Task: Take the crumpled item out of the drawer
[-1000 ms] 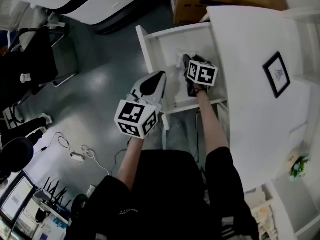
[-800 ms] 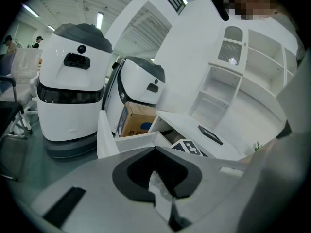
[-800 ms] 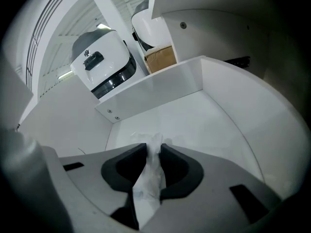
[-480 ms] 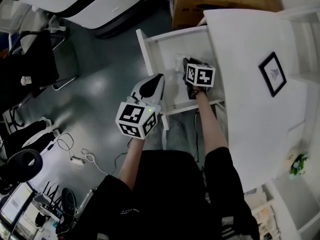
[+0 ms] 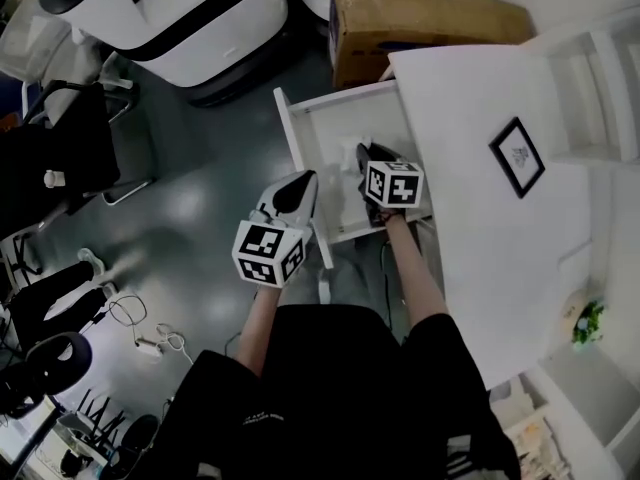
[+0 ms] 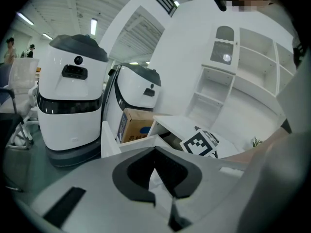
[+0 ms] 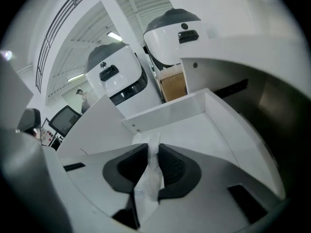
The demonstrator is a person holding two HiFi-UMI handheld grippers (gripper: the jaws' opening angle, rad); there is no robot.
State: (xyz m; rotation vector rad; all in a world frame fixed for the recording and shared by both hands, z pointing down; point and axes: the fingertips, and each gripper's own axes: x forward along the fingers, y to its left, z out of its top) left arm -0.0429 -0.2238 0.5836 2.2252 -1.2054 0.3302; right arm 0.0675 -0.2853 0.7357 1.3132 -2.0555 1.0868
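Note:
The white drawer [image 5: 298,133] stands pulled out from under the desk. Inside it lies the crumpled white item [image 5: 352,151], a piece of thin paper. My right gripper [image 5: 363,164] reaches into the drawer and is shut on that item; in the right gripper view the crumpled paper [image 7: 149,176] is pinched between the dark pads [image 7: 172,171] of the right gripper [image 7: 151,166]. My left gripper [image 5: 303,182] hovers just outside the drawer's left wall, shut and holding nothing. In the left gripper view, the left gripper [image 6: 161,181] points towards the drawer.
A white desk top [image 5: 480,198] with a framed picture [image 5: 517,155] covers the drawer's right side. A cardboard box [image 5: 425,18] sits behind the drawer. Two large white machines [image 5: 180,13] stand at the back left. A black chair [image 5: 60,138] and cables [image 5: 150,333] occupy the floor at left.
The head view has shifted, so everything sits lower and further left in the picture. The right gripper stays in the drawer at the white item; the left gripper stays beside the drawer.

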